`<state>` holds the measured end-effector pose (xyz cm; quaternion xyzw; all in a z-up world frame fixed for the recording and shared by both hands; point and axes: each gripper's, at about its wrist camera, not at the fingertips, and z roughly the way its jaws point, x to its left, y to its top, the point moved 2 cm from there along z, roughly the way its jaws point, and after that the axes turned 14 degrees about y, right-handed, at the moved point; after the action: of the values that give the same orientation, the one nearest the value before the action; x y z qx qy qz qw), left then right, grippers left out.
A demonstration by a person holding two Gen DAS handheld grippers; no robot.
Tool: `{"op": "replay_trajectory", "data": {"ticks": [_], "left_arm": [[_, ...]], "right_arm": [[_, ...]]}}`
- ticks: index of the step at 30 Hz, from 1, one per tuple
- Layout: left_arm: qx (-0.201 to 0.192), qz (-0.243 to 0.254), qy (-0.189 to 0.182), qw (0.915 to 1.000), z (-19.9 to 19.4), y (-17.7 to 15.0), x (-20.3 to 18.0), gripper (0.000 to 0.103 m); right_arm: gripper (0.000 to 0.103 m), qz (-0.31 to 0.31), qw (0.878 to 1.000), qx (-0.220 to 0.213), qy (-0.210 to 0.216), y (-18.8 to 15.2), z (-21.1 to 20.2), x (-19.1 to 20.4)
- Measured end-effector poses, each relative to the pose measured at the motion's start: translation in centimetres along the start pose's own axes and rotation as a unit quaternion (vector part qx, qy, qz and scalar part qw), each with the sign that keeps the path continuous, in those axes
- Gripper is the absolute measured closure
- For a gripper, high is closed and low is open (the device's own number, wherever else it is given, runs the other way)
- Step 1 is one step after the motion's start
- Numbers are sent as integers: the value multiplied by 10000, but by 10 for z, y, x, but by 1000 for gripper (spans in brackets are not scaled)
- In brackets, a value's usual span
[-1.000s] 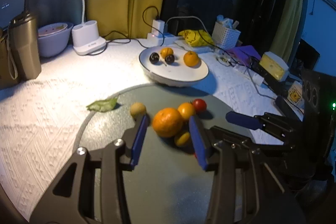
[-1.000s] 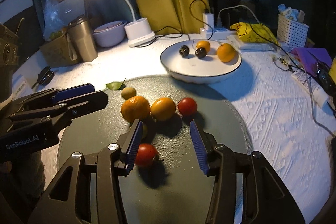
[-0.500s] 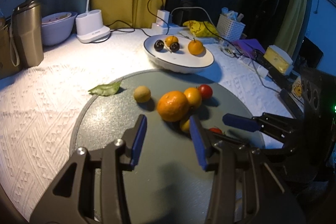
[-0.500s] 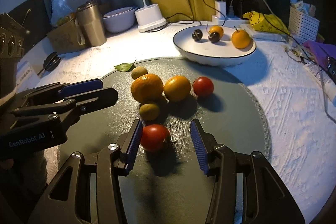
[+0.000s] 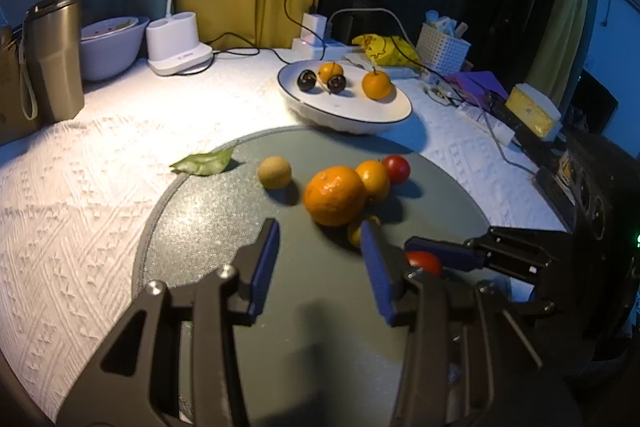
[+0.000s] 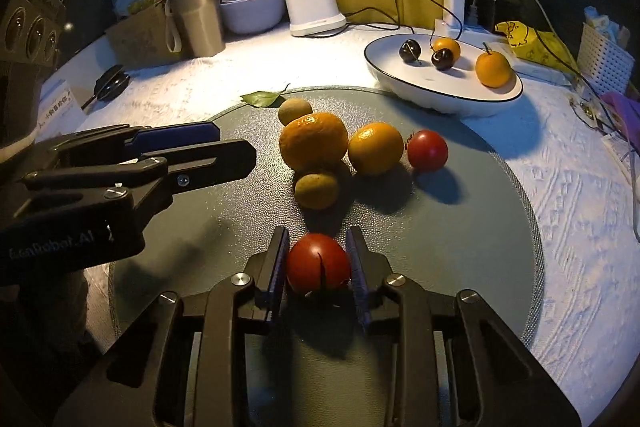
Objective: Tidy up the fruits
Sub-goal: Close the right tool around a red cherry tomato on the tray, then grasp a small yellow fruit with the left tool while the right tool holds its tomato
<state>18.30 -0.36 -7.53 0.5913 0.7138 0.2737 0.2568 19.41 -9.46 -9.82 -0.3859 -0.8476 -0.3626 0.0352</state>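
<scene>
Tomato [image 6: 318, 263] sits pinched in the right claw [image 6: 318, 267], whose jaws have just closed, near the big orange [image 6: 313, 141], ready for lifting; left claw [image 5: 316, 259] hovers spread, empty.

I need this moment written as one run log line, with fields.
right claw: just closed on red tomato | left claw: open, holds nothing | white plate: four small fruits | grey mat: other fruits loose

A round red tomato [image 6: 318, 262] sits on the grey round mat [image 6: 460, 227], pinched between blue pads; ahead cluster a large orange mandarin [image 6: 313, 141], smaller orange [image 6: 375, 147], second tomato [image 6: 427, 150]
</scene>
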Motion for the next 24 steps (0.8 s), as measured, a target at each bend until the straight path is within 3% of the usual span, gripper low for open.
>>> {"op": "replay_trajectory", "data": {"ticks": [24], "left_arm": [[538, 359, -3, 9979, 35, 1, -46, 59]], "right_arm": [[72, 320, 9984, -425, -172, -1, -29, -47]]}}
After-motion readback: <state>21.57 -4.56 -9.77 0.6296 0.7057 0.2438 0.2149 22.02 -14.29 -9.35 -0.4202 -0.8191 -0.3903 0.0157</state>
